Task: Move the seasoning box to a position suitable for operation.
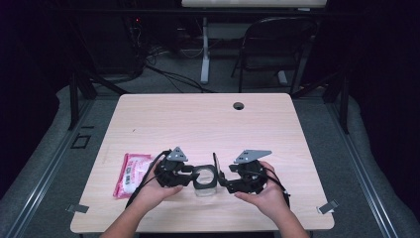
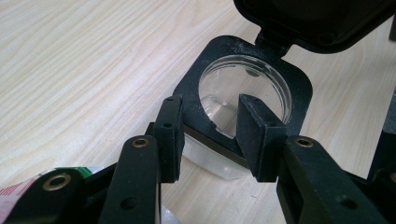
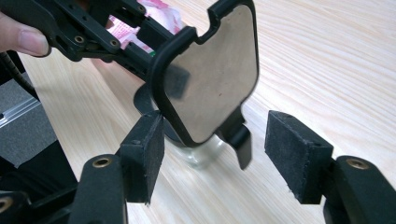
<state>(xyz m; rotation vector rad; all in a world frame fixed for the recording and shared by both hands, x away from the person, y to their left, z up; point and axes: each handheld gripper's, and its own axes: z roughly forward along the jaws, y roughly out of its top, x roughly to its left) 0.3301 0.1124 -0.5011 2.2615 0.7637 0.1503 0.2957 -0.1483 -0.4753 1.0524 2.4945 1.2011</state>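
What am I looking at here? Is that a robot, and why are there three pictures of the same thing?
It is no robot: a person sits at a wooden table and holds a hand tool with two black jaws in each hand. The high view looks down from above. The other two come from small cameras riding on the tools, each looking along its own jaws.

The left gripper has its jaws around the black rim of a small clear jar, whose hinged lid stands open. The right gripper is open, with the raised lid between its jaws; I cannot tell whether a pad touches it. A pink packet lies on the table, left of the hands.
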